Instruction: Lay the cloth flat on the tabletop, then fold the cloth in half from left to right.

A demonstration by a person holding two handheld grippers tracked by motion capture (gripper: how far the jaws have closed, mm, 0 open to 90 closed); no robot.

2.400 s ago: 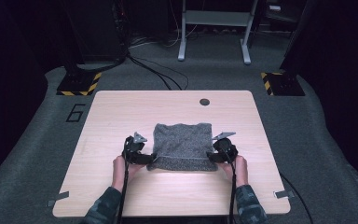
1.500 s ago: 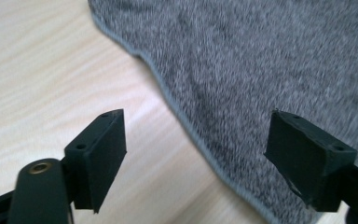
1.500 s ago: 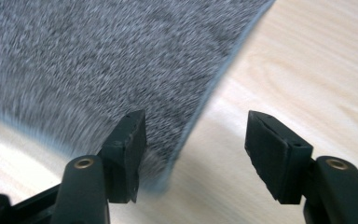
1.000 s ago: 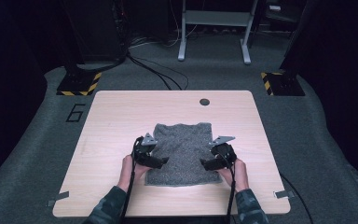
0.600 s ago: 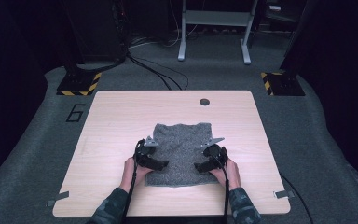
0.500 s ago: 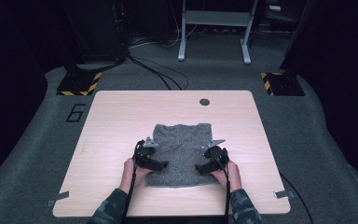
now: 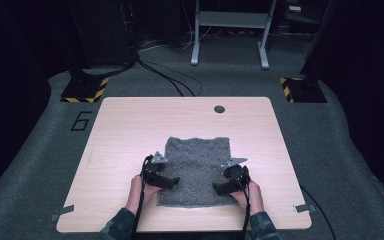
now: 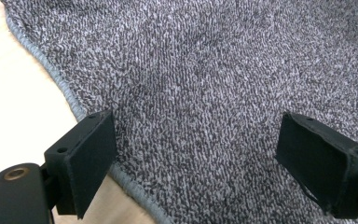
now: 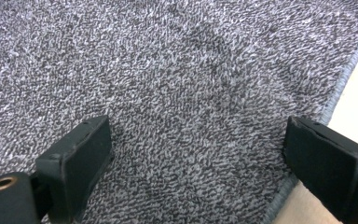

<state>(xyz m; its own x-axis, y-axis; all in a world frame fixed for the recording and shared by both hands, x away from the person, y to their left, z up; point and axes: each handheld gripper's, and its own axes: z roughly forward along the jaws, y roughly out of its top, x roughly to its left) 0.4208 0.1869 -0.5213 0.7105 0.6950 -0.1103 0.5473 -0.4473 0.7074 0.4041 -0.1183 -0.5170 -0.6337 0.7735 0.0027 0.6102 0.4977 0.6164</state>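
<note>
A grey knitted towel (image 7: 196,170) lies flat on the wooden table (image 7: 130,130), with its near edge close to the person. My left gripper (image 7: 172,181) rests low over the towel's near left part. Its jaws are open and point inward, with bare cloth (image 8: 214,93) between them and the hemmed edge under the left jaw (image 8: 205,163). My right gripper (image 7: 219,189) sits over the near right part, mirrored. Its jaws have just been opening and stand wide over the cloth (image 9: 168,93), gripping nothing (image 9: 196,168). The towel's right hem runs by the right jaw.
A dark round cable hole (image 7: 219,109) sits near the table's far edge. Grey tape tabs (image 7: 61,213) mark the near corners. On the carpet beyond stand posts with yellow-black bases (image 7: 85,90) and a metal frame (image 7: 230,30).
The towel's near edge was drawn toward the person and now lies longer. Both grippers came in over the cloth, and the right one has sunk a little toward it.
</note>
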